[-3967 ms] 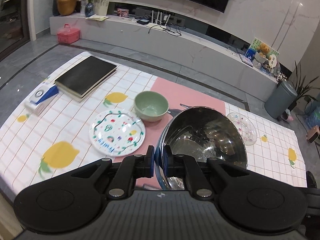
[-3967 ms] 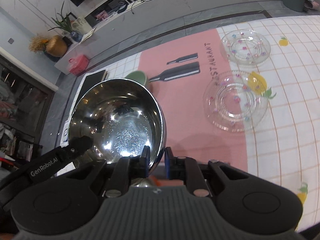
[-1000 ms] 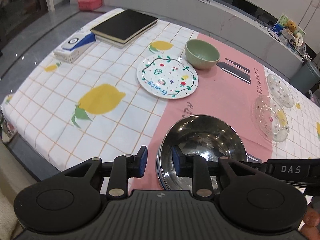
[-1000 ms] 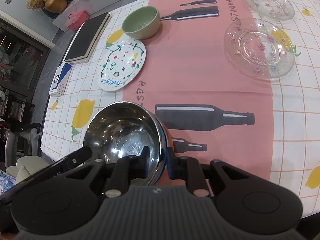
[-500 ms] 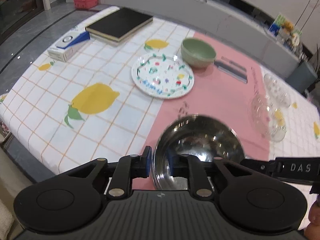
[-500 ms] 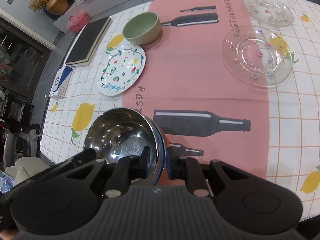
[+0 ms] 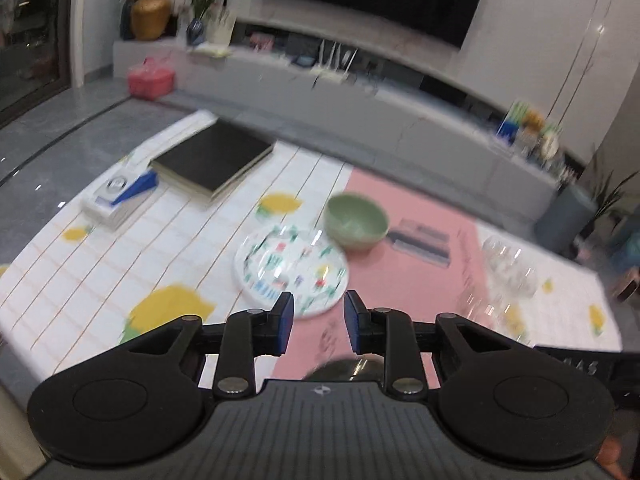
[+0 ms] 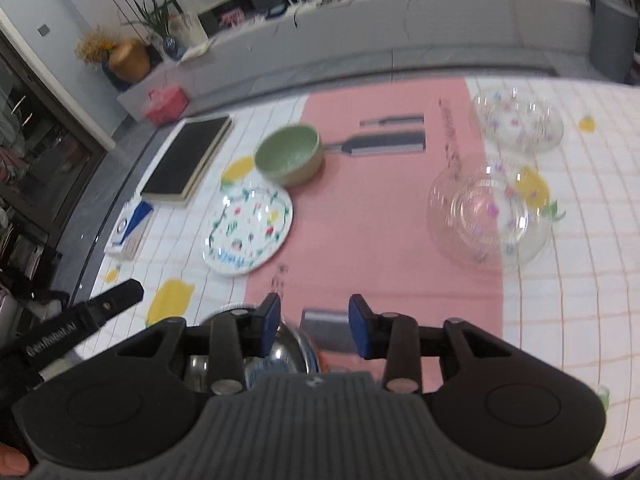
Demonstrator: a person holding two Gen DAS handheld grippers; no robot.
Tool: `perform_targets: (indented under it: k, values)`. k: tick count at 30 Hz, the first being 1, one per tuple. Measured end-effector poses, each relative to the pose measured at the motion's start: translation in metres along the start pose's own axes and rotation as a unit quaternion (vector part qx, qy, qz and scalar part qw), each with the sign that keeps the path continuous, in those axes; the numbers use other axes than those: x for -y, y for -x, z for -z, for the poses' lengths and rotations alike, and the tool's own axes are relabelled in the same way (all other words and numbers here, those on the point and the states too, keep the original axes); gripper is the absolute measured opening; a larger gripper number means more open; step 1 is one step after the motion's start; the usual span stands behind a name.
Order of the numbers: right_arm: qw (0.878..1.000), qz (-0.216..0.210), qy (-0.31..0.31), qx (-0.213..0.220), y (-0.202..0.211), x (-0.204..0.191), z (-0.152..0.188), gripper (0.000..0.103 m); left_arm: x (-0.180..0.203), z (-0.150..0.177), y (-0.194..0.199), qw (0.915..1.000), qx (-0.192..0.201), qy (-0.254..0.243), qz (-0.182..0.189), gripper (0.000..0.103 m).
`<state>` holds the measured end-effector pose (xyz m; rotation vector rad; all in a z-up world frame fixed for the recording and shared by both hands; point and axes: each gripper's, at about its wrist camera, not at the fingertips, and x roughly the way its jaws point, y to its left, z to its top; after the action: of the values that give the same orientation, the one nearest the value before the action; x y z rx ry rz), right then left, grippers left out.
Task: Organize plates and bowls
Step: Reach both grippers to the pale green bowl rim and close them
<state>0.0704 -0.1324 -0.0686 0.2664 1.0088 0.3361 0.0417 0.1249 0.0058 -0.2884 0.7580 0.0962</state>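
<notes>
A: State of both grippers?

B: I read the left gripper (image 7: 318, 322) and right gripper (image 8: 314, 330) as released, jaws just opened, nothing between them. The steel bowl (image 8: 256, 350) sits on the table's near edge (set down deliberately, I judge), freeing both for the remaining dishes.

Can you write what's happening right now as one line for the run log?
left tool: open, just let go | right tool: open, just let go | steel bowl: on table, released | green bowl: untouched
</notes>
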Motion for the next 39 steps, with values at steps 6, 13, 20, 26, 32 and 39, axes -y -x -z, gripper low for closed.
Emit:
perform_targets:
  k: [6,13,20,26,32,39]
  values:
    - [1.000,-0.008,-0.011,0.022,-0.003,0.003,-0.021,0.053,0.003,-0.021,-0.011,0.9988,0.039,0.008,0.027,0.033]
    - [0.998,-0.002,-0.018,0.056,-0.018,0.007,-0.052,0.064,-0.003,-0.049,-0.040,0.9996,0.018,-0.003,0.023,0.033]
    - [0.999,-0.014,-0.033,0.034,-0.060,0.009,-0.085,0.064,-0.004,-0.074,-0.088,0.9974,-0.050,-0.014,0.049,0.033]
    - [1.000,0.000,-0.004,0.017,-0.101,0.001,-0.106,0.063,0.001,-0.085,-0.125,0.9949,-0.082,-0.044,0.039,0.033]
    - [1.000,0.011,0.014,0.000,-0.147,-0.002,-0.124,0.058,-0.006,-0.090,-0.169,0.9920,-0.108,-0.035,0.055,0.033]
    - [1.000,0.010,0.003,-0.023,-0.192,-0.001,-0.140,0.046,-0.022,-0.089,-0.220,0.9886,-0.135,0.023,0.063,0.032]
